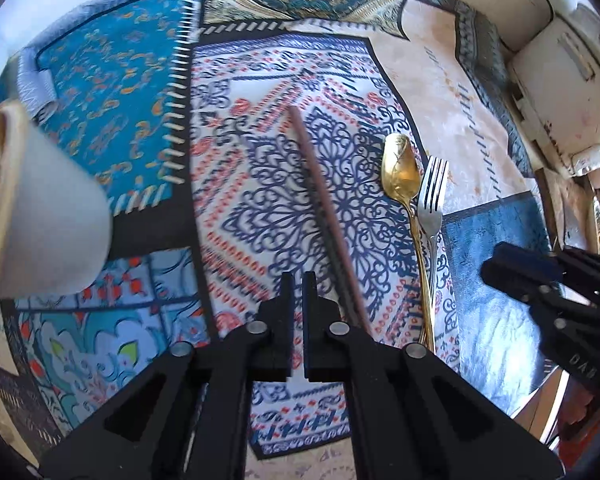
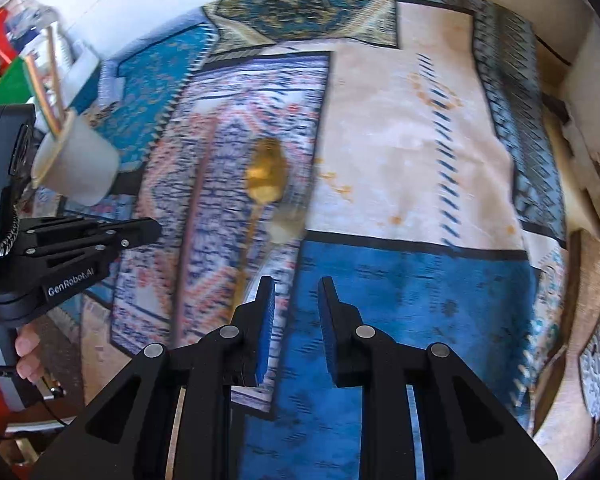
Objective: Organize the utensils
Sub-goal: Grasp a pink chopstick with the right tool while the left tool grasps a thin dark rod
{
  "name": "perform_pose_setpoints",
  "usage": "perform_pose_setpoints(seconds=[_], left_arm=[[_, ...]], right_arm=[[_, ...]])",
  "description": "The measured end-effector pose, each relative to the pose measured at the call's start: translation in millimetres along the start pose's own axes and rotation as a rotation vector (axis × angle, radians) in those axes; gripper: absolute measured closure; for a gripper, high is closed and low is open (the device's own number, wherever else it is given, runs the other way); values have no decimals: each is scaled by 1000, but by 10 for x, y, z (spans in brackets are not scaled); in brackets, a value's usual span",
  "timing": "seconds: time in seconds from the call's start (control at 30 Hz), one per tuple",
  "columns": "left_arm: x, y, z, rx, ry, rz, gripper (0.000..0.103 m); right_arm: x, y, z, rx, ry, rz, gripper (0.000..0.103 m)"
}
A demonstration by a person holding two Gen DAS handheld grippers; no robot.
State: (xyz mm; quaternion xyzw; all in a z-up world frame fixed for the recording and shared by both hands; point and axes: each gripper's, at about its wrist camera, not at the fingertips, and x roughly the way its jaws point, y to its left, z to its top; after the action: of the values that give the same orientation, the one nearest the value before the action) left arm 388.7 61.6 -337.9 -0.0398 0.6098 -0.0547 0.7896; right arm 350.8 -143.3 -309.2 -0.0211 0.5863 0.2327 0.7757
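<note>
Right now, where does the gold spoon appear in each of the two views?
Left wrist view: gold spoon lies right of centre, beside the fork.
Right wrist view: it lies blurred near the centre, above the left finger.
Shared landmark: the white cup, at the left in both.

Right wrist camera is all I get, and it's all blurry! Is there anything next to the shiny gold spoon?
Observer: Yes. A silver metal fork lies close beside the gold spoon, on the far side from the cup, tines pointing the same way as the spoon's bowl.
Operator: Is the other gripper holding that long brown stick?
Observer: No. The left gripper is shut on nothing. The thin brown chopstick lies on the patterned cloth, just beside its fingers.
Operator: Can that camera see my gripper?
Observer: Yes. The right gripper shows at its right edge, over the blue patch beyond the fork.
</note>
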Motion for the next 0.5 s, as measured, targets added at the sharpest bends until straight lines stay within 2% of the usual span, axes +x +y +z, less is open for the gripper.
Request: perform_pose_setpoints(seconds=[0.07, 0.17, 0.23, 0.43, 0.5], left_arm=[[-101, 54, -75, -3, -23, 29, 100], [-208, 190, -203, -26, -34, 33, 92], [-245, 275, -278, -36, -37, 48, 90], [-246, 418, -418, -60, -31, 66, 90], [-245, 450, -438, -66, -31, 60, 90]], right_arm=[[54, 135, 50, -16, 2, 16, 83], [184, 374, 130, -52, 9, 32, 83], [296, 512, 190, -72, 21, 43, 83], [597, 729, 357, -86, 56, 13, 84], [640, 754, 413, -79, 47, -2, 89]])
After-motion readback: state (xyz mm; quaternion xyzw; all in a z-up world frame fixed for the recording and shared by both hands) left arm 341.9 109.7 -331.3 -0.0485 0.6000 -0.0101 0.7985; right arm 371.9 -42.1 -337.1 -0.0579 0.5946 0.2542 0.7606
